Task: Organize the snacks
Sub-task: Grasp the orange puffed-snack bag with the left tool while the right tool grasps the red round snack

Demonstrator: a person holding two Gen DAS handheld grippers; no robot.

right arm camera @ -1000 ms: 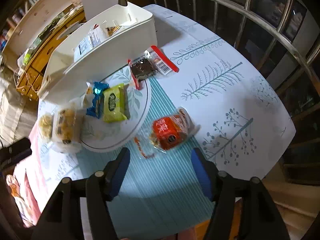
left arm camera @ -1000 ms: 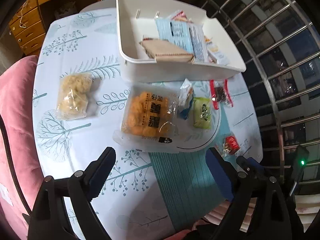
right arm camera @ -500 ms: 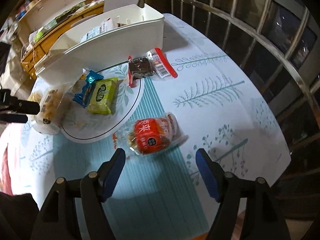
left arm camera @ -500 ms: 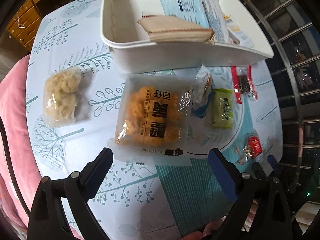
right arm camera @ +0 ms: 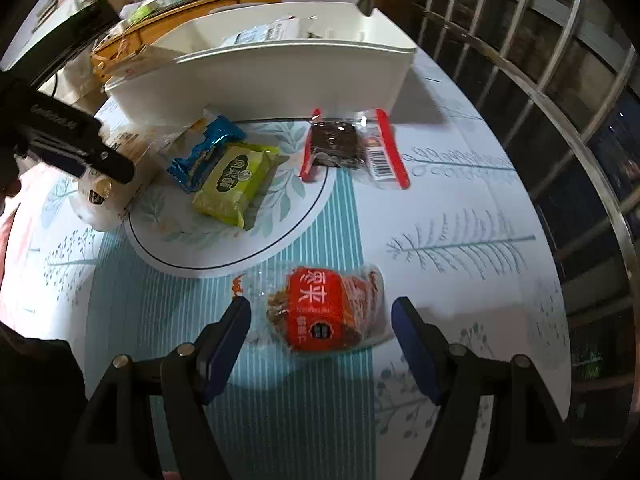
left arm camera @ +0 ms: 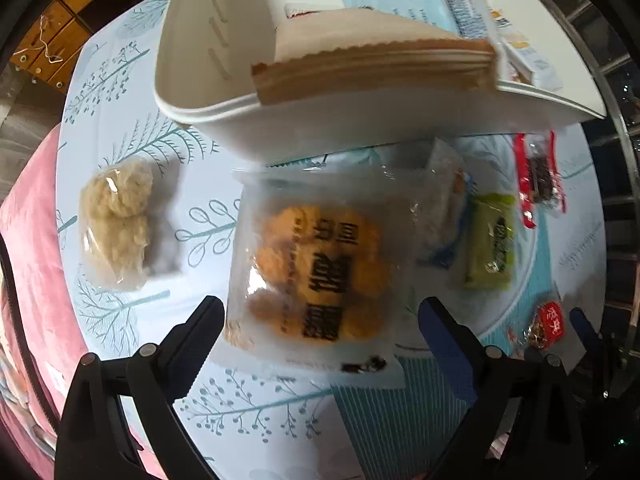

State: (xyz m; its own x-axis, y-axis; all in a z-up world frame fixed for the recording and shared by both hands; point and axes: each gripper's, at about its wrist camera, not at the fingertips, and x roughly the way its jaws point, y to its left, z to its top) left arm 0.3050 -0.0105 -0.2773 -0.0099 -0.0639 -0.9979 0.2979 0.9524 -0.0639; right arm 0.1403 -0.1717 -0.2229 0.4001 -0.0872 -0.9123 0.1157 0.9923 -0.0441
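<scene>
A white bin (left arm camera: 360, 116) (right arm camera: 280, 80) at the table's far side holds several snack packs. My left gripper (left arm camera: 320, 320) is open, its fingers straddling the near end of a clear bag of orange biscuits (left arm camera: 320, 272). My right gripper (right arm camera: 320, 320) is open around a red-labelled snack pack (right arm camera: 324, 312) lying on the table. A green pack (right arm camera: 236, 178) (left arm camera: 490, 252), a blue pack (right arm camera: 204, 152) and a red-edged dark snack (right arm camera: 340, 144) (left arm camera: 538, 172) lie near the bin. A pale clear bag of puffs (left arm camera: 116, 224) lies at the left.
The round table carries a tree-print cloth (right arm camera: 460, 240) with a striped teal band and a white circle pattern. A pink cushion (left arm camera: 24, 240) sits at the left edge. Metal window bars (right arm camera: 560, 60) stand to the right. Wooden drawers (left arm camera: 60, 40) are behind.
Both grippers moved forward and down. The left one closed in on the orange biscuit bag; the right one came to straddle the red snack pack. Both stayed open.
</scene>
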